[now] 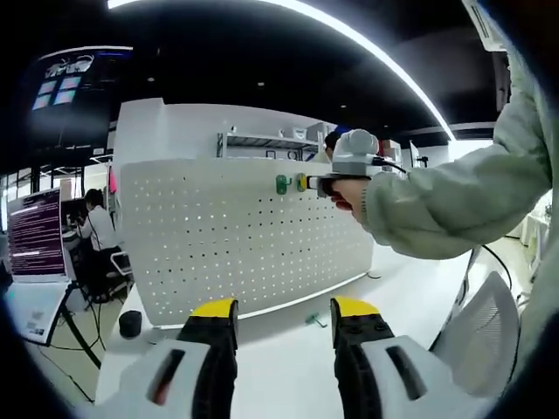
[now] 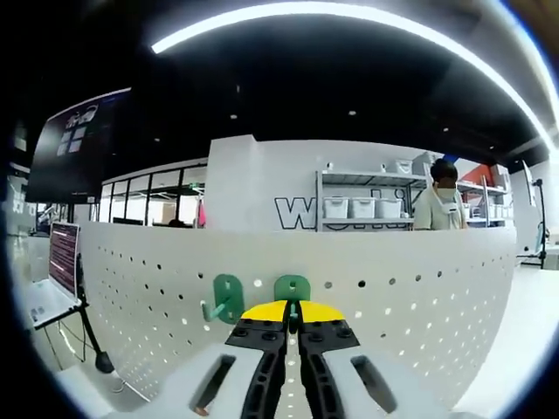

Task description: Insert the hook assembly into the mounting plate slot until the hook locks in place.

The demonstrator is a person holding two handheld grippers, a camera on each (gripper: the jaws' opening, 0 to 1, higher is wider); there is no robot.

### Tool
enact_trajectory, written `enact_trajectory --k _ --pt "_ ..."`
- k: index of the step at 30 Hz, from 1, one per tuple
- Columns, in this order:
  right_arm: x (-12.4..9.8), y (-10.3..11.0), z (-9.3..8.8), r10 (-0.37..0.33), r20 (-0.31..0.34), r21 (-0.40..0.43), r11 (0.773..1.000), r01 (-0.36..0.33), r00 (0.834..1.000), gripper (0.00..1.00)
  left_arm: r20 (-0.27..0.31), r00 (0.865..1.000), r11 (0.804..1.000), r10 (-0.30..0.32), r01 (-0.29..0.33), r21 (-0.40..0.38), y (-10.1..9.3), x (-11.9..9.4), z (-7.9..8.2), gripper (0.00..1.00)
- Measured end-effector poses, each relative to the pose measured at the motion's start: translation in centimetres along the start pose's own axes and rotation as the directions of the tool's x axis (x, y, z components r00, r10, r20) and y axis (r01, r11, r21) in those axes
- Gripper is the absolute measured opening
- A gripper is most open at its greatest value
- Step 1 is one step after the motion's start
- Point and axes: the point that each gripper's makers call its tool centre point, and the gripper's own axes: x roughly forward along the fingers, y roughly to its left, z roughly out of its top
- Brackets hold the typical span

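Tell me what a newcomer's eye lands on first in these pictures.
The white pegboard spans both views, standing on the table. Two green hooks sit on it: one mounted at left, another at the tips of the right claw, shut on it. The left claw hangs open below.

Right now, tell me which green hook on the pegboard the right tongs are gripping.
The right-hand green hook, directly above the shut right tongs. The other green hook hangs free to its left on the pegboard, untouched.

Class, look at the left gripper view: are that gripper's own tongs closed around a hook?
No: the left tongs stand open and hold nothing, with bare table visible between their yellow tips.
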Motion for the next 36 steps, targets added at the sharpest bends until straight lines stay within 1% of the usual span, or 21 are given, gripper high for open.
enact_trajectory --k 3,12,21,25,27,36 --pt "0.2 0.1 -0.1 0.004 -0.003 -0.016 1.000 -0.004 1.000 0.01 0.000 1.000 1.000 0.002 -0.002 -0.002 0.1 0.0 0.0 0.44" --pt "0.5 -0.1 -0.3 0.000 -0.017 -0.007 1.000 0.000 1.000 0.01 0.005 1.000 1.000 0.007 -0.007 -0.004 0.5 0.2 0.2 0.44" --pt "0.5 -0.1 -0.5 0.010 -0.030 -0.022 1.000 -0.010 1.000 0.02 0.008 1.000 1.000 0.004 -0.004 -0.006 0.5 0.3 0.2 0.44" --pt "0.5 0.2 -0.8 0.034 -0.041 -0.012 0.999 -0.034 0.999 0.05 0.010 1.000 1.000 0.003 -0.003 -0.006 0.5 0.4 0.2 0.44" --pt "0.3 0.4 -0.9 0.034 -0.043 -0.025 0.999 -0.035 0.998 0.07 0.011 1.000 1.000 0.002 -0.002 -0.007 0.4 0.4 0.2 0.44" --pt "0.2 1.0 -1.4 0.043 -0.057 -0.029 0.999 -0.044 0.997 0.11 0.014 1.000 1.000 0.014 -0.014 -0.011 0.8 0.0 0.2 0.44"
